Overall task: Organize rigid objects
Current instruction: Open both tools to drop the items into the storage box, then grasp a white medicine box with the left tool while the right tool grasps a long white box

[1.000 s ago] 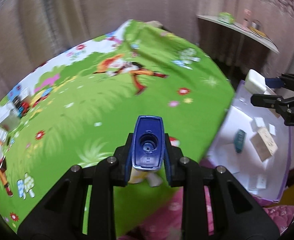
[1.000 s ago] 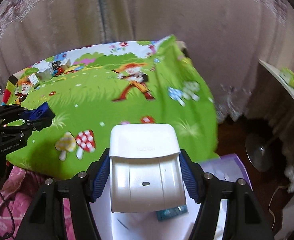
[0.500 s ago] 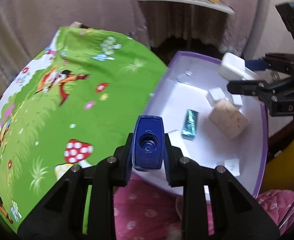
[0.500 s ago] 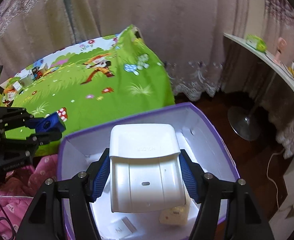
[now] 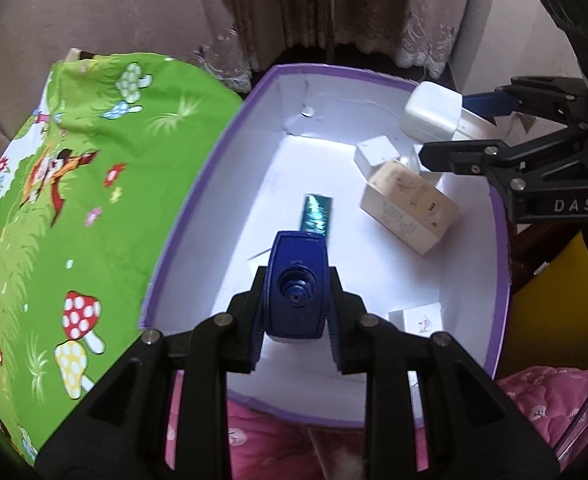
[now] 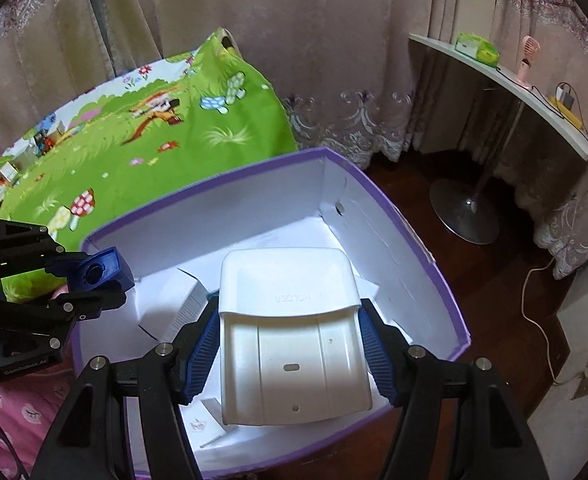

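Observation:
A white box with a purple rim (image 5: 198, 184) (image 6: 445, 280) lies below both grippers. My left gripper (image 5: 295, 300) (image 6: 94, 280) is shut on a small blue block (image 5: 295, 280) (image 6: 104, 270) with a round hole, held over the box's near end. My right gripper (image 6: 290, 336) (image 5: 449, 128) is shut on a white plastic holder (image 6: 290, 320) (image 5: 431, 110), held over the box's far right side. Inside the box lie a beige carton (image 5: 407, 210), a teal packet (image 5: 315, 214) and small white cartons (image 5: 375, 154).
A green cartoon-print sheet (image 5: 74, 200) (image 6: 142, 140) covers the bed left of the box. Pink quilt (image 5: 553, 400) lies under the box's near side. Curtains (image 6: 294, 40), a white shelf (image 6: 505, 84) with small items, a round metal stand base (image 6: 465, 212) and dark floor lie beyond.
Both grippers swung from over the green sheet to above the purple-rimmed box and sank a little, each keeping its object; the box now fills the middle of both views.

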A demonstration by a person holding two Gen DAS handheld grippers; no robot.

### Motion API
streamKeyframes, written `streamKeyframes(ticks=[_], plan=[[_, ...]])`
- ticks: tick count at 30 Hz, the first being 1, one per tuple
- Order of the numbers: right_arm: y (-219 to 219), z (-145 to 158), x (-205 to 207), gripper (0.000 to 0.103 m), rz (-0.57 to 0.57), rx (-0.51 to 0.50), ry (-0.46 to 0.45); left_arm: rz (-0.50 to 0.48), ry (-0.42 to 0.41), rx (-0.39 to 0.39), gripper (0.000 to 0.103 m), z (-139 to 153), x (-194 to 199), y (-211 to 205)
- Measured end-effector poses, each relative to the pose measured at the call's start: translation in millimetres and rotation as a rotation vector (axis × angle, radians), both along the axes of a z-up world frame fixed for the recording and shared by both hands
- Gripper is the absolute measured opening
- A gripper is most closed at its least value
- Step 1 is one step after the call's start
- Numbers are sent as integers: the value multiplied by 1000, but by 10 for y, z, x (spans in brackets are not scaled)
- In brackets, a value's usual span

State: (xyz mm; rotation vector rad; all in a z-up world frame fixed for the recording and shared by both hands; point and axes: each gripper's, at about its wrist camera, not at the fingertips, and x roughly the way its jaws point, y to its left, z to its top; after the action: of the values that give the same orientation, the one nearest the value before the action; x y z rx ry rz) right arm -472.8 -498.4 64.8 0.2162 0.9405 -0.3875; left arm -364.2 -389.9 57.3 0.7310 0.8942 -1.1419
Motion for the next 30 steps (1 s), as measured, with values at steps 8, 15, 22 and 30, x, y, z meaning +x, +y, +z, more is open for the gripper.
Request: streamKeyframes(ticks=[8, 15, 22, 30], plan=[[-23, -106, -72, 66, -24, -10, 62, -42, 64, -11, 30, -108, -119, 6], [14, -157, 31, 67, -24, -9, 132, -92, 103, -32, 33, -140, -157, 42], [99, -170, 330, 67, -38, 62, 203, 116, 141, -227, 74, 120, 422, 521], [961, 131, 1708, 68, 271, -44, 64, 660, -95, -282, 75, 180, 1737, 2117]])
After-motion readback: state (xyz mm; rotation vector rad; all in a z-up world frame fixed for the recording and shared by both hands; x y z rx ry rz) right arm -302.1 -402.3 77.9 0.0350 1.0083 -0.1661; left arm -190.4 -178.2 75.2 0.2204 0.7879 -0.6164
